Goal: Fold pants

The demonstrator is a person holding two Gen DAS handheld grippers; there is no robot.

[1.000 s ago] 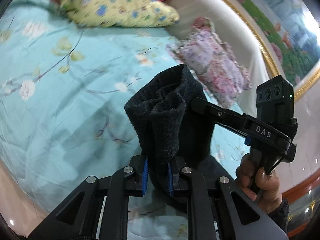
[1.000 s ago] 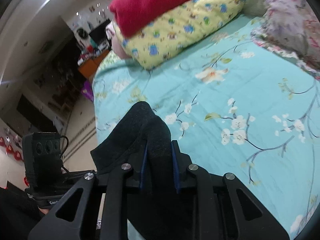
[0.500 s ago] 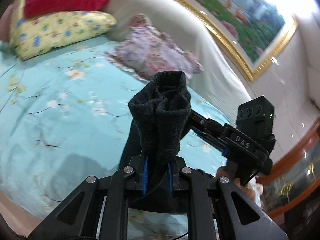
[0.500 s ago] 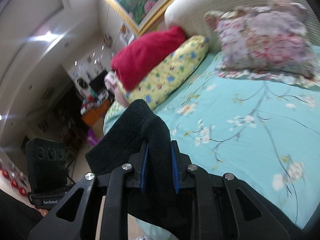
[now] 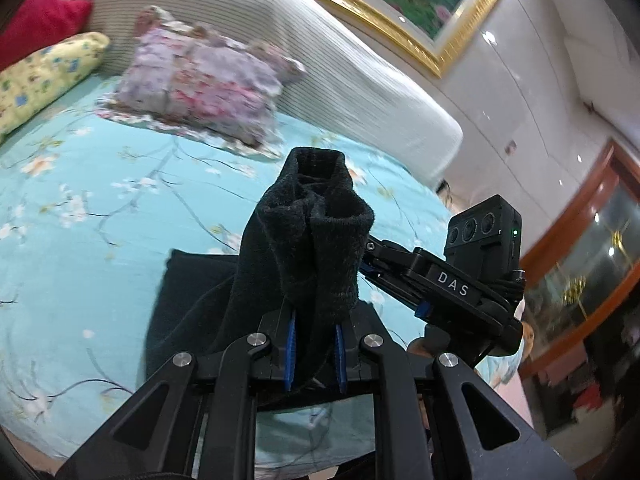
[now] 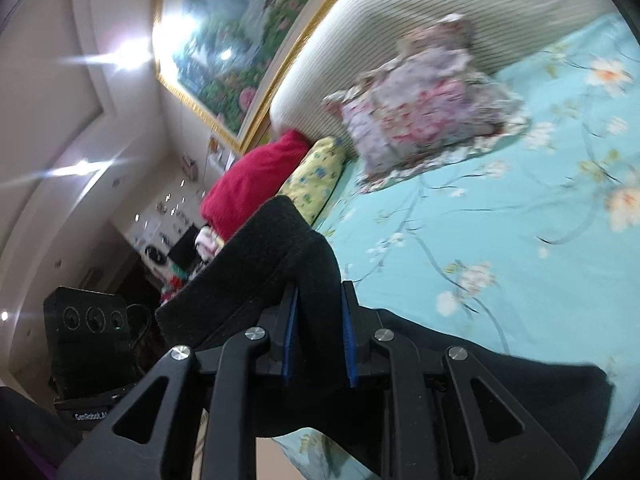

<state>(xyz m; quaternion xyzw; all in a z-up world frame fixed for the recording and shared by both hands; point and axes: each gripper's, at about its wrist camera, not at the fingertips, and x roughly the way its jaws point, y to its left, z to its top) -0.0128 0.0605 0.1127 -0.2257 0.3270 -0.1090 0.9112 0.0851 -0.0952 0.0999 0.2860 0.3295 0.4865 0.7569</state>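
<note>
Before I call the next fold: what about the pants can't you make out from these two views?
- Left wrist view: the pants bunch up in the left tool; the fabric hides the right tool's tips.
- Right wrist view: the cloth in the right tool runs under the tool body and off the bottom edge; waistband or leg, cannot tell.
- Floral pillow: motion-blurred.

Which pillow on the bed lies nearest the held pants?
The pink-and-lilac floral pillow, just beyond the black fleece pants; the yellow pillow and red one lie farther.
</note>
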